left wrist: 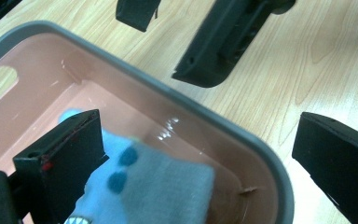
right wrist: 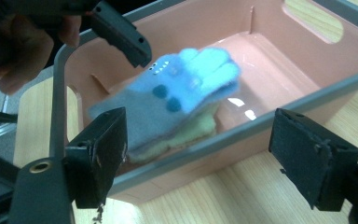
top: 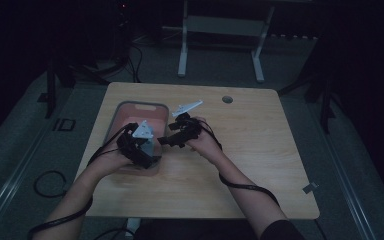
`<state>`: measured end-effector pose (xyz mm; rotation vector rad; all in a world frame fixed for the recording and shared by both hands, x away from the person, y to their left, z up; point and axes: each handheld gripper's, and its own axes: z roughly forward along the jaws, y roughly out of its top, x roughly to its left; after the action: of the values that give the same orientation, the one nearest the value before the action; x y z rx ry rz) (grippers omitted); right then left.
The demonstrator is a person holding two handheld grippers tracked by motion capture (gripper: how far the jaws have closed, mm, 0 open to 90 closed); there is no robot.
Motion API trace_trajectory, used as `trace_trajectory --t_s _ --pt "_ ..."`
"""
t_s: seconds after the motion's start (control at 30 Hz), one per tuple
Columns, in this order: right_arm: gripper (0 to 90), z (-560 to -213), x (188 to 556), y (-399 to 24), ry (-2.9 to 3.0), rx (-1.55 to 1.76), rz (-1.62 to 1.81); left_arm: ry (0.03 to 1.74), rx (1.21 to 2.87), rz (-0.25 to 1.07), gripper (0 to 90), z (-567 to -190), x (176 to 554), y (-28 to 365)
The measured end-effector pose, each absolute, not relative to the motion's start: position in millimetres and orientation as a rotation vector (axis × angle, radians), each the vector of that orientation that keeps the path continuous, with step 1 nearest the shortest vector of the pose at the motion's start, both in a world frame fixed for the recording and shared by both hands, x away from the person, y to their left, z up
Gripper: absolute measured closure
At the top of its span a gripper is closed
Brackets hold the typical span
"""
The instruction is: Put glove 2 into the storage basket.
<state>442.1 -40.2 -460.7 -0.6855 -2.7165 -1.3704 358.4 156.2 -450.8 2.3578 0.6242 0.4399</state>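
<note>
Dim room, pale wooden desk [top: 240, 165]. Your left hand-held gripper [left wrist: 205, 154] is hanging spread over the pink bin [right wrist: 303, 93], where the blue-grey glove [right wrist: 177, 93] is lying released; your right hand-held gripper [right wrist: 214, 154] is waiting outside the rim, spread, pinching nothing.

The high view looks steeply down on the light wooden surface [top: 260, 150]; both gripper views sit close, sharing the grey-rimmed pink plastic bin [left wrist: 242, 135].
</note>
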Motion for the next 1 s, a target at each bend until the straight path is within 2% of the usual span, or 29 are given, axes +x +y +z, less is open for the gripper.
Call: trace_trajectory --t_s 0.57,1.0 --pt "18.2 -466.8 440.5 -73.6 -2.736 -0.72 -1.37 0.578 2.264 0.362 1.9 -446.8 349.2 124.4" --pt "18.0 -471.0 433.5 -105.6 -2.766 -0.74 -1.37 0.476 2.294 0.319 1.9 -453.9 341.4 94.6"
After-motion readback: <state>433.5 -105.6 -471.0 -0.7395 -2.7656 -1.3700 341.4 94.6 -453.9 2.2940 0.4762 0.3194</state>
